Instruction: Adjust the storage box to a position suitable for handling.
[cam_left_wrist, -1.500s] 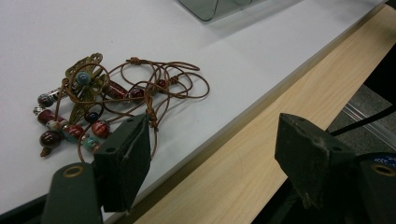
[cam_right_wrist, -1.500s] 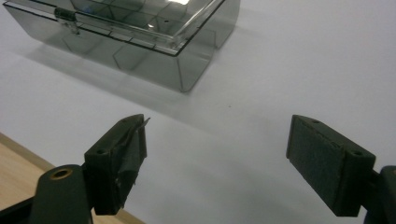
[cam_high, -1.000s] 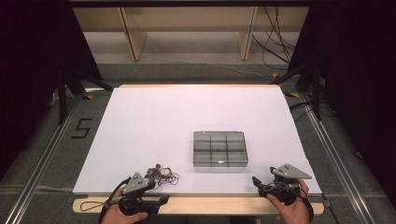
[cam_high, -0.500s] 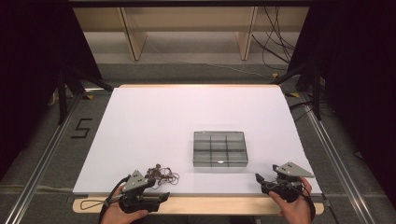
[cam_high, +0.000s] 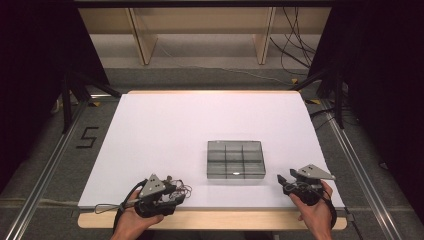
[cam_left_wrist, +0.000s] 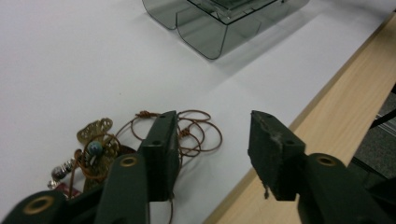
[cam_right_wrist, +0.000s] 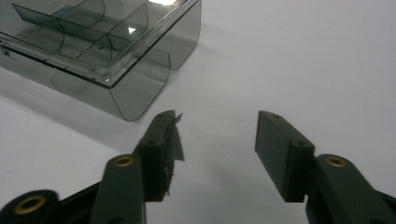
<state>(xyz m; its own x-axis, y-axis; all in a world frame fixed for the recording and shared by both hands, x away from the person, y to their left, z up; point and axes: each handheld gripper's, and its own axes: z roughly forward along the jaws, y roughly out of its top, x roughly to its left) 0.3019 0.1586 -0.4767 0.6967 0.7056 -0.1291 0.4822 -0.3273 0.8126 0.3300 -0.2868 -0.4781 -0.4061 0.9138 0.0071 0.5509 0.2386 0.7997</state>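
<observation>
A smoky clear compartment box sits on the white table, right of centre. A tangle of jewellery lies near the front edge: brown cord loops and a gold filigree piece with a blue bead. My left gripper rests beside that tangle, its jaws partly apart after just closing in, with bare table between them and the cord under the left jaw. My right gripper lies right of the box. Its jaws have also just narrowed, and nothing is between them.
The table's wooden front edge runs close to the left gripper. A metal rail flanks the table on the left, and wooden shelving stands behind it. Bare white tabletop stretches beyond the box.
The right gripper has shifted a little up the table, toward the box's level. The left hand has stayed by the jewellery. The box has not moved.
</observation>
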